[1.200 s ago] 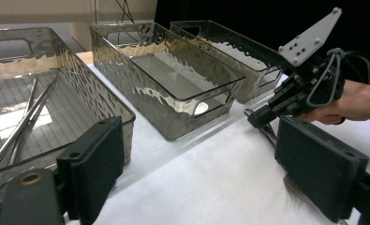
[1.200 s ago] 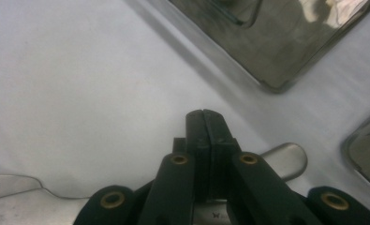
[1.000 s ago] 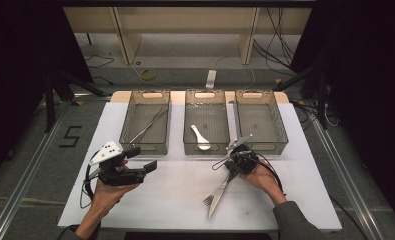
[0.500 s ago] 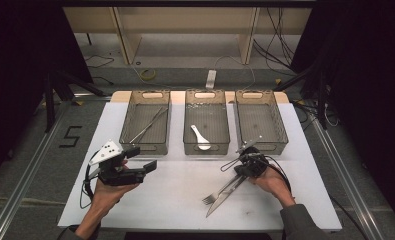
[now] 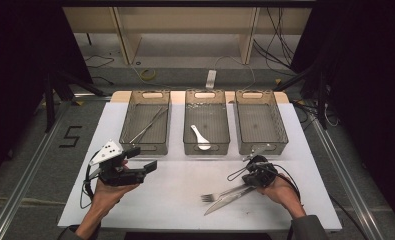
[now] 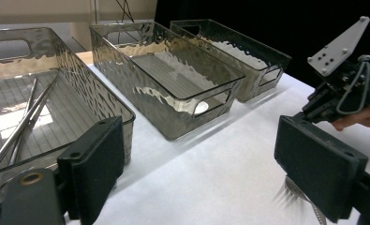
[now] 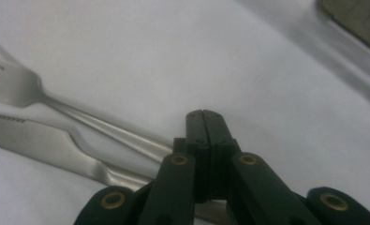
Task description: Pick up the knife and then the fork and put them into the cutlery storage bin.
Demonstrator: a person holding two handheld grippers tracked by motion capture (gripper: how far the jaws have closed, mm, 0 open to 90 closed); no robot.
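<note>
A metal fork (image 5: 224, 192) and a table knife (image 5: 231, 199) lie side by side on the white table (image 5: 175, 200), right of centre, their tips pointing left. My right gripper (image 5: 254, 176) sits low over their handle ends. In the right gripper view its jaws (image 7: 206, 116) are pressed shut, pad against pad, and the fork (image 7: 18, 86) and knife (image 7: 42, 143) handles run under them. My left gripper (image 5: 142, 160) hovers at the left front, open and holding nothing; its pads (image 6: 96, 164) stand wide apart, facing the bins and the right gripper (image 6: 342, 89).
Three clear bins stand in a row at the back. The left bin (image 5: 130, 142) holds long metal rods (image 5: 147, 125), the middle bin (image 5: 224, 142) a white spoon (image 5: 200, 138), and the right bin (image 5: 280, 135) nothing. Bare table lies between the grippers.
My right gripper has moved right and nearer the person. The fork and knife swung with it from steeply slanted to nearly level. The left gripper stayed put.
</note>
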